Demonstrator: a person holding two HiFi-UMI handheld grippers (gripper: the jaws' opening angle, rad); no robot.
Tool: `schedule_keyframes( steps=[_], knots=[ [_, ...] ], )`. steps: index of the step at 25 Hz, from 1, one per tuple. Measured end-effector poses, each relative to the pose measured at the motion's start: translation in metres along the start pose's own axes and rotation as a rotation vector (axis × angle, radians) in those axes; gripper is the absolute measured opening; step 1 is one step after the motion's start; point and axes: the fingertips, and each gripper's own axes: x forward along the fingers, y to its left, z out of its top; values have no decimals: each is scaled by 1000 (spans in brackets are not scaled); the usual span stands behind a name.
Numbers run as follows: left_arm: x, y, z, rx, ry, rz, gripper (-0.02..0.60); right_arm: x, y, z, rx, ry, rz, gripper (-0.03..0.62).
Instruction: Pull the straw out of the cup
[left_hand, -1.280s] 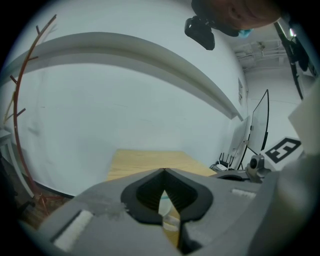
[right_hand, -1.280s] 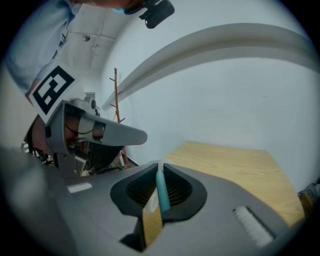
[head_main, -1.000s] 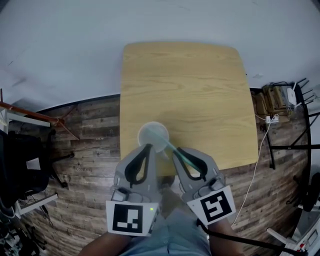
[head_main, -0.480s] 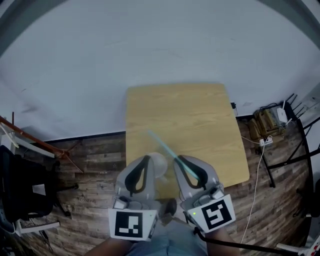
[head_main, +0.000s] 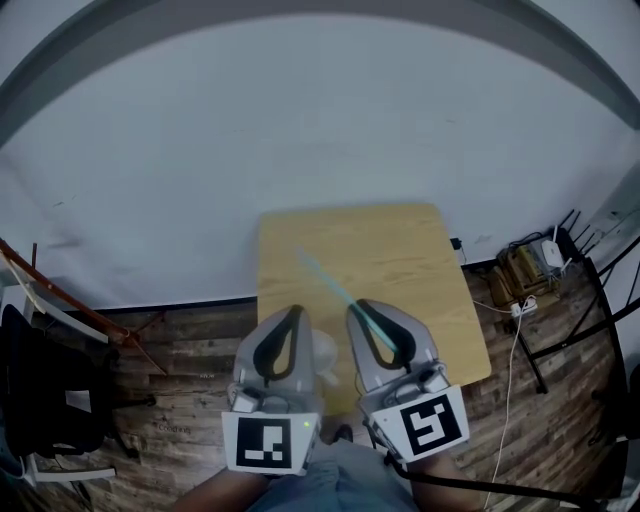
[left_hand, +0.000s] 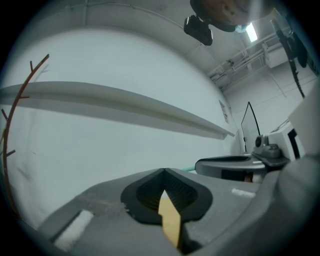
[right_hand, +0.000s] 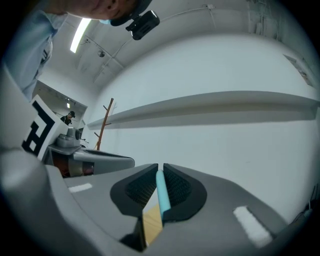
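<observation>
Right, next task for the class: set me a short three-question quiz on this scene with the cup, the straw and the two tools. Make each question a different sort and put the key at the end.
1. Short answer: which tool is clamped on the straw?
2. True or false: the straw sits inside the cup.
3. Pick one. The top of the table looks like: A wood, B glass, C bare metal.

Key
1. The right tool; the teal straw runs between its jaws.
2. False. The straw points out over the tabletop, clear of the cup.
3. A.
</observation>
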Motion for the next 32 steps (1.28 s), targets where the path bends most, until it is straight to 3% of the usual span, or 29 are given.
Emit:
schedule_keyframes(
  steps=[9, 32],
  knots=[
    [1, 7, 8, 13, -29, 3, 20, 6, 5, 10, -20, -21, -2, 35],
    [4, 8, -2, 8, -10, -9, 20, 11, 8, 1, -11, -11, 8, 35]
  ],
)
